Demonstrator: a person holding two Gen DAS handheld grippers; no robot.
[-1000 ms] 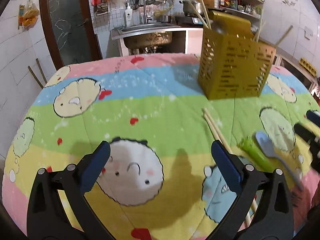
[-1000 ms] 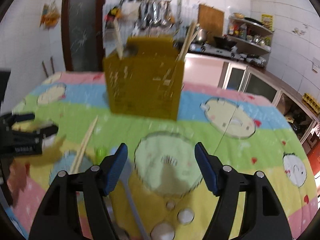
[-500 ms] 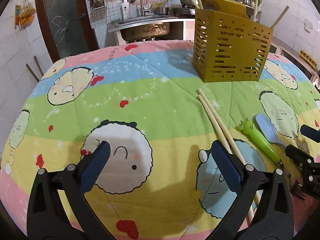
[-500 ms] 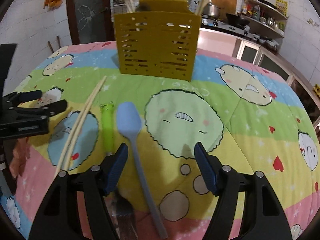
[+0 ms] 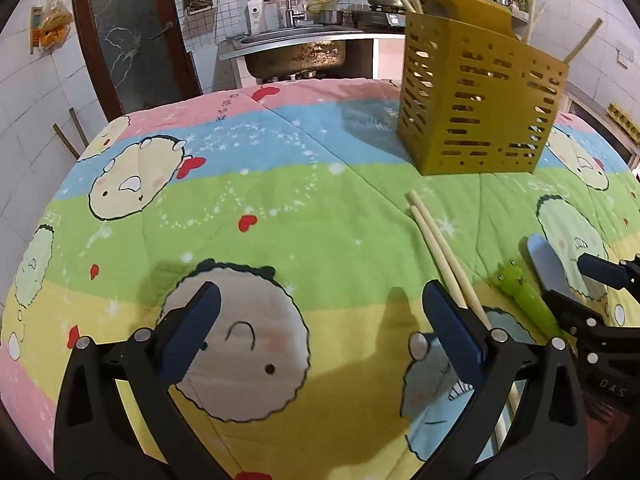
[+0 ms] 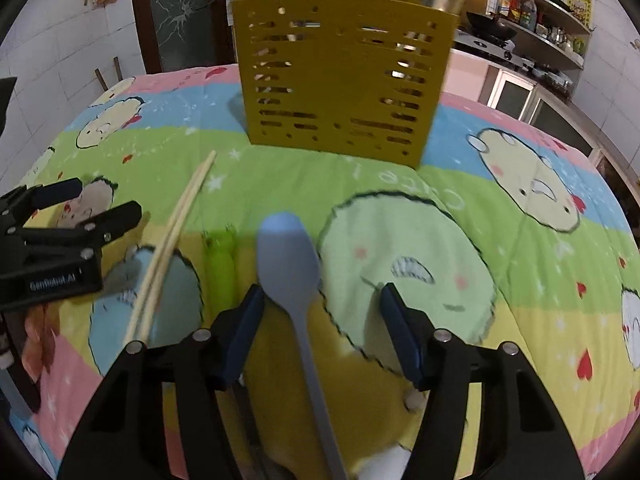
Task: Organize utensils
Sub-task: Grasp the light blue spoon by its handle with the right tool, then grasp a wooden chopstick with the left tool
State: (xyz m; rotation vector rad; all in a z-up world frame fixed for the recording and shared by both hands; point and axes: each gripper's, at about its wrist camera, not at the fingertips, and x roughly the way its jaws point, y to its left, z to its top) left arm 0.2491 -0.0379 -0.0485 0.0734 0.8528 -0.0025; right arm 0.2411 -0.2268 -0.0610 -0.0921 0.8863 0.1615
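A yellow slotted utensil holder stands on the cartoon-print cloth with chopsticks sticking out. A pair of wooden chopsticks, a green frog-handled utensil and a blue spoon lie flat in front of it. My right gripper is open, low over the cloth, with the spoon's handle between its fingers. My left gripper is open and empty, its right finger over the chopsticks. Each gripper shows in the other's view.
The cloth covers the whole table. Behind it are a sink, a dark door and kitchen shelves. A fork head lies by the chopsticks.
My right gripper has dropped lower and forward so its fingers now straddle the blue spoon. My left gripper has shifted slightly closer to the chopsticks. Nothing was taken hold of.
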